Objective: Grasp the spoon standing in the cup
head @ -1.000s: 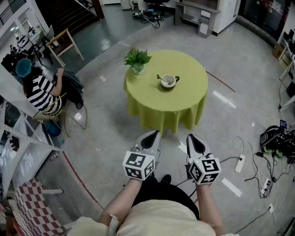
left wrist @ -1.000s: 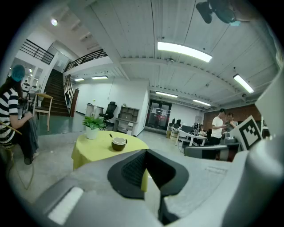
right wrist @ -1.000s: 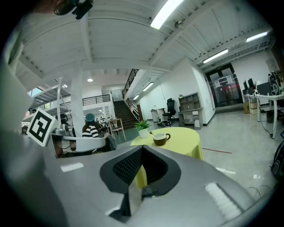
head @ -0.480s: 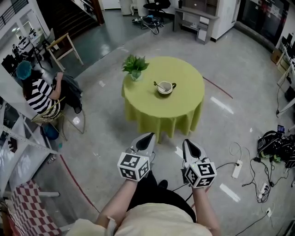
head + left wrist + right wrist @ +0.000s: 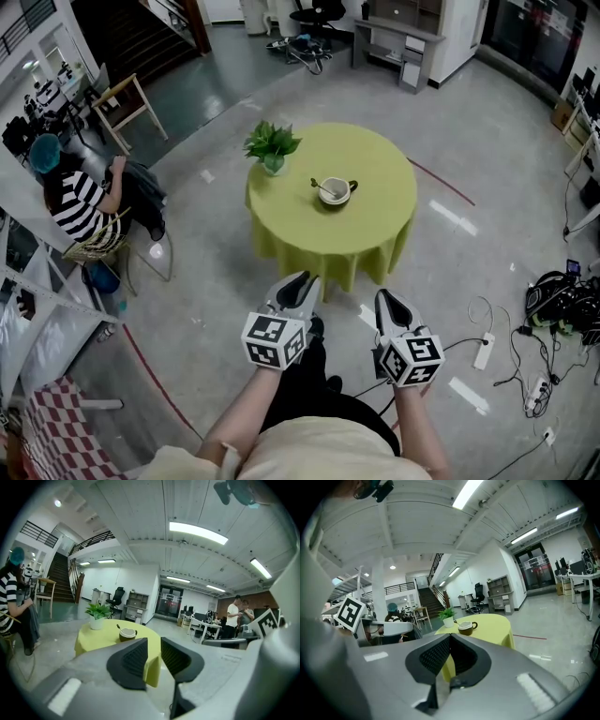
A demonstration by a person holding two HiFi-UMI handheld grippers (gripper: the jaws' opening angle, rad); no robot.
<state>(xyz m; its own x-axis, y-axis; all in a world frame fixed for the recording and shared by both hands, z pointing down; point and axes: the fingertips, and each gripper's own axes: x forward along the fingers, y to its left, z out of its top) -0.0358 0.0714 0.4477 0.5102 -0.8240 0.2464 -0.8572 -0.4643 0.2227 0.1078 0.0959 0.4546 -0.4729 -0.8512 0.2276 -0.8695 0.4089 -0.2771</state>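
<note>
**Far from the cup, nothing held**

We hold a tool in each hand, low in front of us, over the grey floor (image 5: 187, 309). The left tool (image 5: 153, 649) is opening. Its two jaws stand a little apart, and nothing is between them. The right tool (image 5: 450, 641) is closed. Its jaws touch at the tips and hold nothing. The two tools are side by side, near each other but not touching.

The round counter (image 5: 375, 202) is ahead of us, well apart from both tools. A yellow-green cloth (image 5: 319, 248) covers it and hangs down its sides. The cup (image 5: 336, 193) sits near the middle of the counter. It is dark outside and white inside, and its handle points to our right. The spoon (image 5: 322, 185) stands in the cup. Its handle leans out over the rim to our left, toward the plant (image 5: 272, 145). The small green plant is near the left edge of the counter, apart from the cup.

Both tools point toward the counter. In each tool's own view we see the cup and the plant past the jaws.

Off to our left a person (image 5: 77, 192) in a striped top sits. Cables (image 5: 562, 295) lie on the floor to our right.
</note>
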